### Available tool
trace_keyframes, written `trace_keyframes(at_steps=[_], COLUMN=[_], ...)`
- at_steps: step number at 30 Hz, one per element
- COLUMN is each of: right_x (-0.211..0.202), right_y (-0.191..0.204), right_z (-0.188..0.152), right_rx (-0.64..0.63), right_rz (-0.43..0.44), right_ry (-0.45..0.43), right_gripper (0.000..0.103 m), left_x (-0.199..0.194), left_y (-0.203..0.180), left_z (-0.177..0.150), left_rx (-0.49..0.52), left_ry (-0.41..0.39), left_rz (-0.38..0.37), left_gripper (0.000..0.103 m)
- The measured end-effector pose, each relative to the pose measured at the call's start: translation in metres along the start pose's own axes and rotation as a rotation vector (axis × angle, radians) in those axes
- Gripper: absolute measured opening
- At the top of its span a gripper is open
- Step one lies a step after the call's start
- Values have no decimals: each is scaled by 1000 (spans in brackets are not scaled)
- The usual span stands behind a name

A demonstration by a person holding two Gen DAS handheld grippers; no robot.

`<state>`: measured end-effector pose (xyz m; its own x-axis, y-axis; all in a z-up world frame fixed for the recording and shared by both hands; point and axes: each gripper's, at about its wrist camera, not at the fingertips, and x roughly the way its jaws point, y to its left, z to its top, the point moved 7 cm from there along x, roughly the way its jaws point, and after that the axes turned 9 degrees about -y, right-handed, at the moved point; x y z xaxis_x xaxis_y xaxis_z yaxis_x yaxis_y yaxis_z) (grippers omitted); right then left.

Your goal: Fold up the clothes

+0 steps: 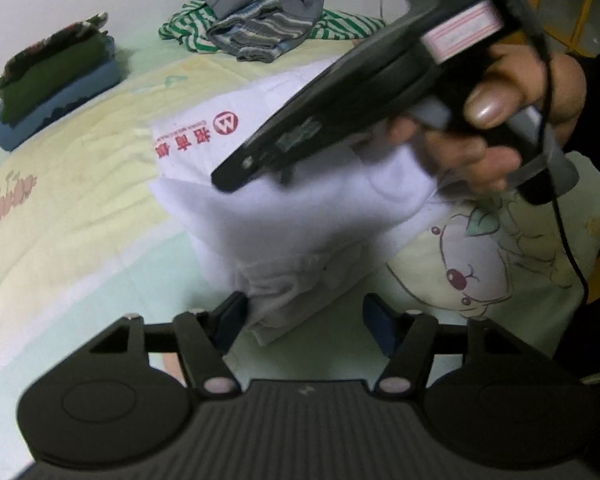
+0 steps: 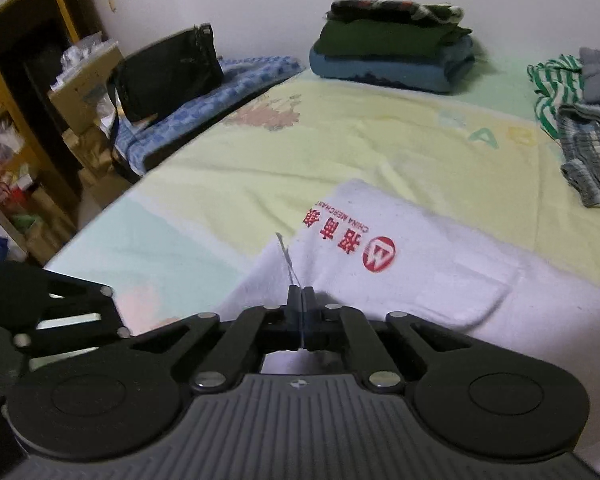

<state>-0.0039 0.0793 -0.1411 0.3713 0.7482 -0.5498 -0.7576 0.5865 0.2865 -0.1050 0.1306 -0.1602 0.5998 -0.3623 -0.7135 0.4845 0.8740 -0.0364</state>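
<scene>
A white shirt (image 1: 300, 216) (image 2: 400, 280) with a red round logo lies partly folded on the pale yellow-green bed sheet (image 1: 80, 200). My left gripper (image 1: 306, 320) stands open around the shirt's thick folded corner. The cloth rests against the left finger (image 1: 232, 320), and the right finger stands clear of it. My right gripper (image 2: 302, 294) is shut at the shirt's near edge, a thin strip of cloth shows between its pads, and a loose thread sticks up from them. In the left wrist view a hand (image 1: 520, 112) holds the right gripper (image 1: 228, 176), its tip low on the shirt.
A stack of folded clothes (image 1: 56, 80) (image 2: 392, 52) sits at the bed's far side. A heap of unfolded striped and grey clothes (image 1: 260, 20) (image 2: 580, 120) lies near the wall. A black bag (image 2: 168, 72) and cluttered shelves (image 2: 12, 120) stand beyond the bed's left edge.
</scene>
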Motion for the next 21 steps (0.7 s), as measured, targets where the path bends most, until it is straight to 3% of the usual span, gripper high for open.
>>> trace_keyframes(at_steps=[4,6,9,12,15,18,21], right_x=[-10,-3,-10,-50,-104,-146,-161], right_y=[-10,-19,-24,-32,-53,-73,-78], right_z=[-4,-12,-12,-6,-12,-35,-53], right_rx=[-20,22,96,133,189,345,435], right_rz=[-67,-91,-96,-147,-302,-395,-444], right_ry=[9,30,1,-79,-132,-150,-155], right_gripper=[0,0,1,13,39,40,40], left_x=[2,4,2,-9,-22,-27,-22], left_y=[-7,-10,-10,-1,12,23,26], left_z=[-4,-5,-5,-6,1,11,24], left_rx=[14,35,63,68,-2,-80,-109], left_ry=[-9,-10,6,10,-30,-71,-89], left_rz=[-28,-36,-51,-55,-60,-87,-104], left_gripper=[71,75,73,66,70,78,78])
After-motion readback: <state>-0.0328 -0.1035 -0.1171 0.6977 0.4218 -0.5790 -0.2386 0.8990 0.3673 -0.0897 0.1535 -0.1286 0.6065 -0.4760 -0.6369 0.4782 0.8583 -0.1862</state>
